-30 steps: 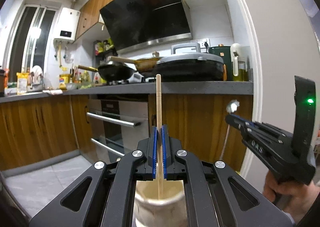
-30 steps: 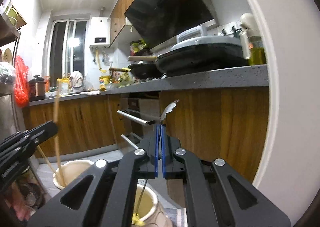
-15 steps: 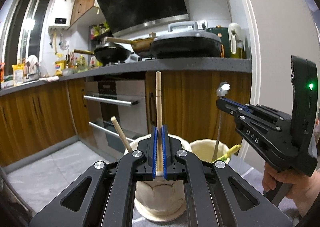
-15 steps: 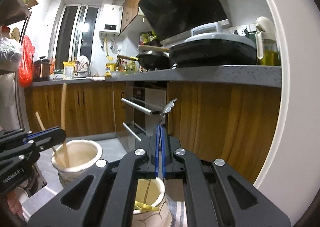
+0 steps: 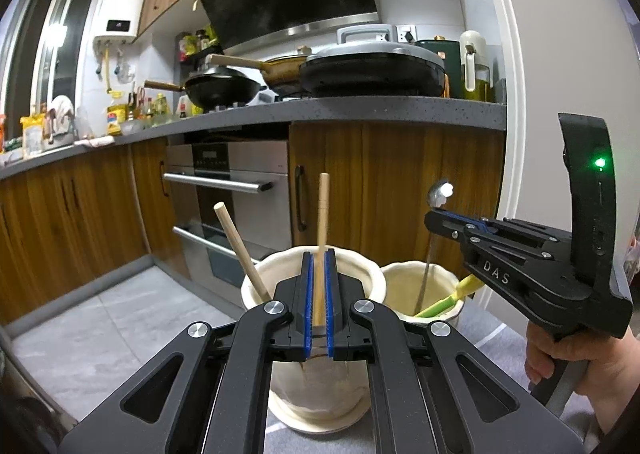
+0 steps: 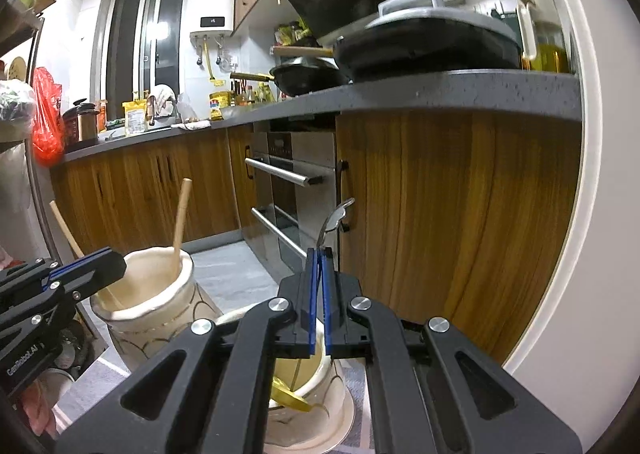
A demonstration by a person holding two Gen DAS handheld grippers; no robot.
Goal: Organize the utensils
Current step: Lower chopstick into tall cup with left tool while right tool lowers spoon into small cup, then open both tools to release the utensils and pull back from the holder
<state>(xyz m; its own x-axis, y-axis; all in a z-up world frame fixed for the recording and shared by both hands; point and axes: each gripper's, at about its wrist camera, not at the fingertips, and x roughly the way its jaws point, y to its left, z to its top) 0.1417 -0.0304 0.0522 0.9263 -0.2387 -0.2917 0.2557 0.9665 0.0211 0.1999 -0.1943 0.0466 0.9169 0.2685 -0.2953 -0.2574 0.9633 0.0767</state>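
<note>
Both hands are working at once, and the sorting is looking well on. The left gripper point(image 5: 319, 296) is keeping its jaws clamped on a wooden chopstick point(image 5: 322, 222), standing upright with its lower end inside the larger cream crock point(image 5: 372, 282) directly below the jaws; a second wooden stick point(image 5: 236, 244) is already leaning in there. The right gripper point(image 6: 318, 294) is pinching a metal spoon point(image 6: 334, 220), handle down into the smaller cream pot point(image 6: 334, 394) beneath its jaws, beside a yellow-green utensil point(image 6: 290, 400). Releasing both is what remains. "DAS" and "GenRobot.AI" are showing on the gripper bodies.
</note>
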